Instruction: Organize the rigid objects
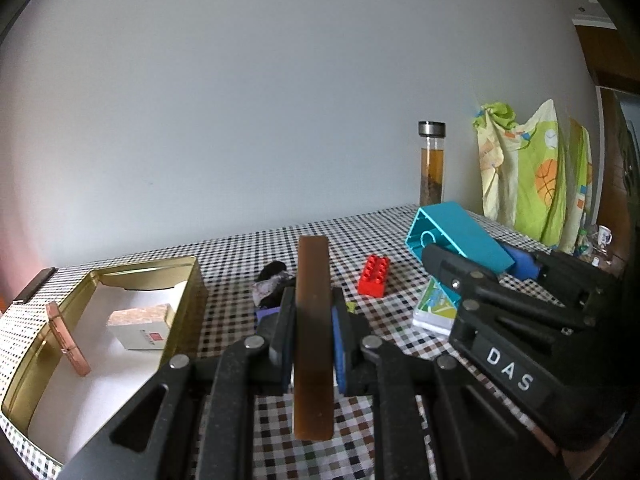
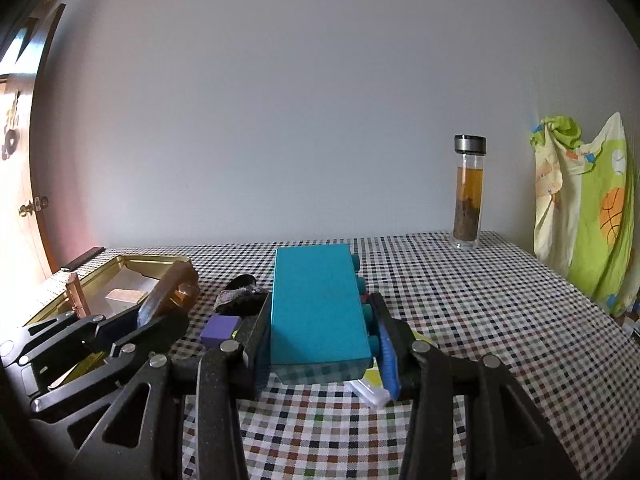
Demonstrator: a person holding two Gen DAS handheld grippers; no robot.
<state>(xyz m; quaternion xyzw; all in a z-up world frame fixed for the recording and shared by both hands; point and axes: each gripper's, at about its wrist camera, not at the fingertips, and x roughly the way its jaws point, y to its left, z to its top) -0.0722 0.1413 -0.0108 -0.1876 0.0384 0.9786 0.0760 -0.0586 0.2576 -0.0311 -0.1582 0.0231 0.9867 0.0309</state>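
My left gripper (image 1: 313,320) is shut on a flat brown bar (image 1: 314,320) held upright above the checked tablecloth, just right of the open gold tin (image 1: 192,280). The tin holds a cork-topped white block (image 1: 140,326) and a copper bar (image 1: 66,338) leaning on its rim. My right gripper (image 2: 320,328) is shut on a large teal brick (image 2: 316,304), lifted off the table; it shows in the left wrist view (image 1: 460,236) too. A red brick (image 1: 374,276), a purple block (image 2: 220,330), a dark stone (image 2: 240,300) and a small white-green box (image 1: 436,308) lie on the cloth.
A glass bottle (image 2: 469,192) with brown liquid stands at the back by the wall. A green patterned cloth (image 2: 588,208) hangs at the far right past the table edge. A dark flat object (image 2: 82,258) lies behind the tin. A wooden door is at the left.
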